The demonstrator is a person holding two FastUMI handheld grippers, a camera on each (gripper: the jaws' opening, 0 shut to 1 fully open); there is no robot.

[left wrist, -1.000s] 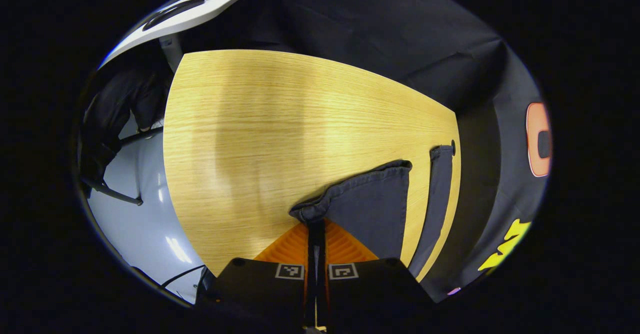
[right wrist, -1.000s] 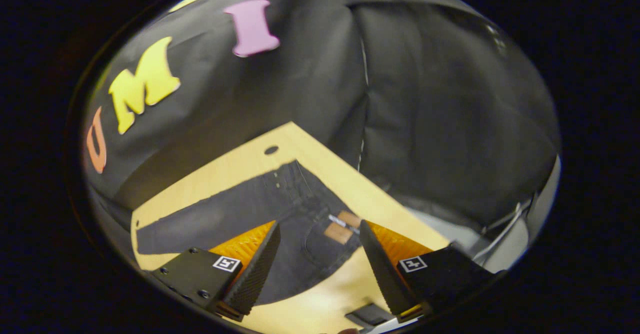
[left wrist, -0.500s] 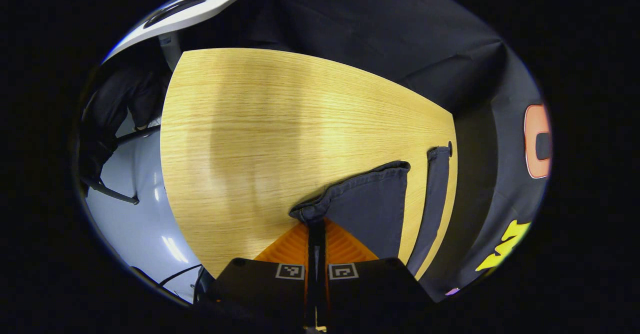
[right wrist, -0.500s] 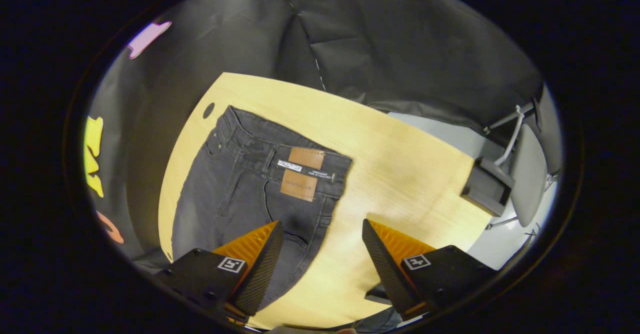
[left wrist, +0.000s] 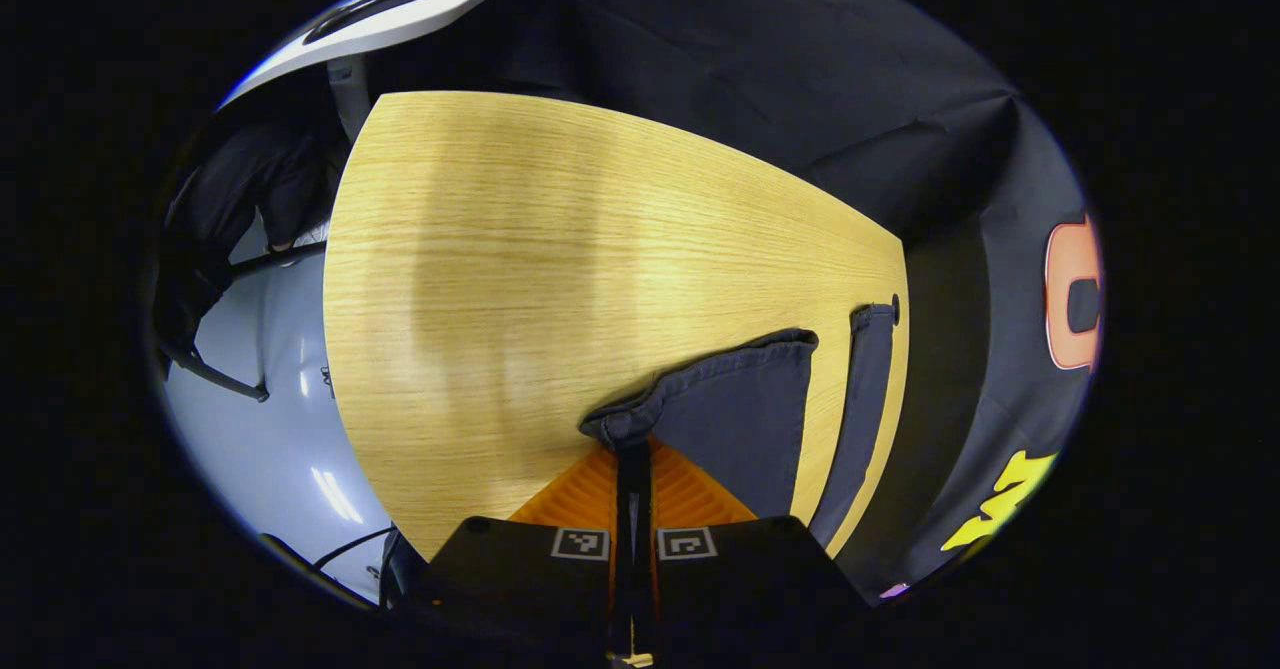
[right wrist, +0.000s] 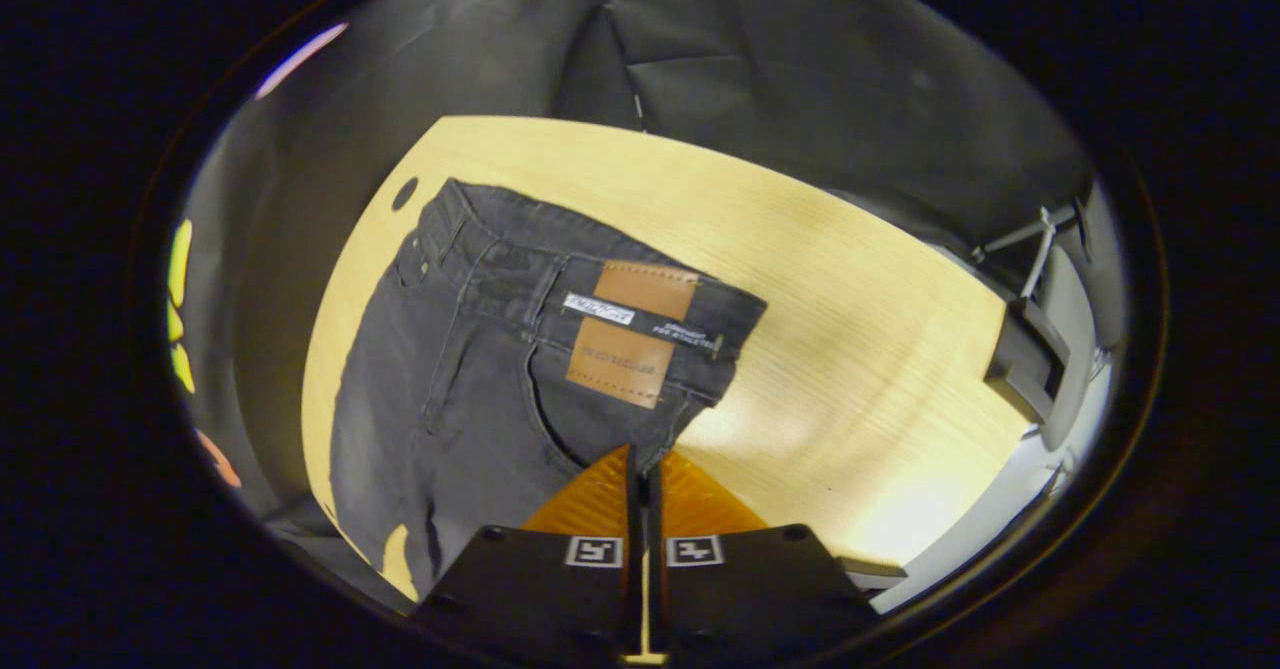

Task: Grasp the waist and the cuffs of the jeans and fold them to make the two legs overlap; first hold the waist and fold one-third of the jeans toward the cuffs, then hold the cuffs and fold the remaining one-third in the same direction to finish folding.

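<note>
Dark jeans [right wrist: 470,389] lie flat on the wooden table [right wrist: 850,329], waistband away from me, with a brown patch [right wrist: 625,334] on the waistband. My right gripper [right wrist: 645,464] is shut on the jeans' near side edge, just below the waist. In the left gripper view one leg's cuff [left wrist: 700,389] is lifted and bunched, and my left gripper [left wrist: 632,444] is shut on its corner. The other leg [left wrist: 865,399] lies flat along the table's right edge.
A wide stretch of bare table [left wrist: 560,249] lies beyond the cuff. A cable hole [right wrist: 405,193] sits at the table corner by the waistband. A black box [right wrist: 1020,359] and a chair stand past the table's right end, above the grey floor [left wrist: 270,429].
My right gripper went from wide open to shut, closing on the jeans' side edge under the waist. The left gripper kept its hold on the cuff and barely moved.
</note>
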